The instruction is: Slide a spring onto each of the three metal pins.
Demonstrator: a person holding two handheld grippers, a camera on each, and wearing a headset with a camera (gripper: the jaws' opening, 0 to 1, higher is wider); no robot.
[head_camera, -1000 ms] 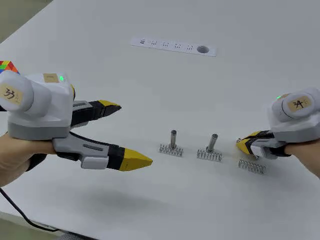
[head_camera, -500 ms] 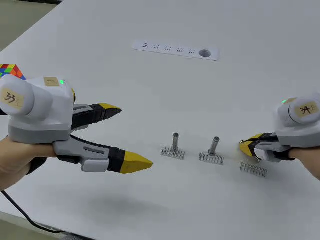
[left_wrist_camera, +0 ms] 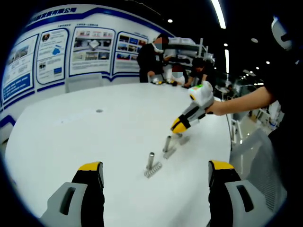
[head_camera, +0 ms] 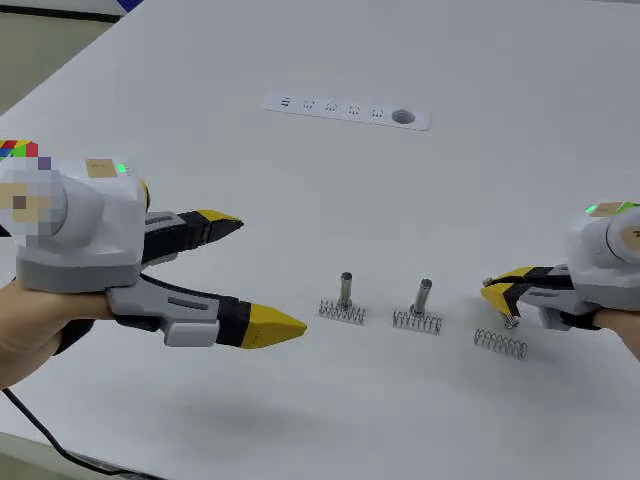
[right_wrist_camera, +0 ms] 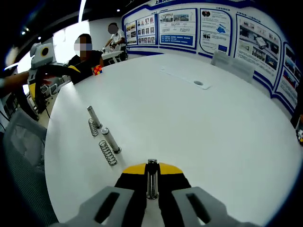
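At 9 o'clock in the head view: left gripper [head_camera: 270, 272], black with yellow tips, held in a hand, jaws spread wide and empty. Same wide gap in the left gripper view [left_wrist_camera: 155, 166], with yellow tips at 7 and 5 o'clock and the white table [left_wrist_camera: 94, 127] beyond.

At 3 o'clock in the head view: right gripper [head_camera: 490, 290], jaws pinched together. In the right gripper view [right_wrist_camera: 151, 172], clamped on a short grey metal pin [right_wrist_camera: 151, 182] that lies along the jaws at 6 o'clock, one end poking past the yellow tips.

Just below centre in the head view, toward 6 o'clock: first upright grey metal pin [head_camera: 345, 288], standing on the table. Near it, at its 3 o'clock: second upright grey metal pin [head_camera: 423, 295]. Both shafts bare.

Flat on the table, in a row: three thin coiled wire springs.
- First spring [head_camera: 342, 313]: at the foot of the first upright pin, at its 6 o'clock, seemingly touching.
- Second spring [head_camera: 417, 322]: likewise at the foot of the second.
- Third spring [head_camera: 500, 344]: apart from the pins, at 5 o'clock, just beneath the right gripper's tips.

At 12 o'clock in the head view: long white power strip [head_camera: 345, 110]. At 9 o'clock, by the frame edge behind the left gripper: multicoloured cube [head_camera: 15, 148].
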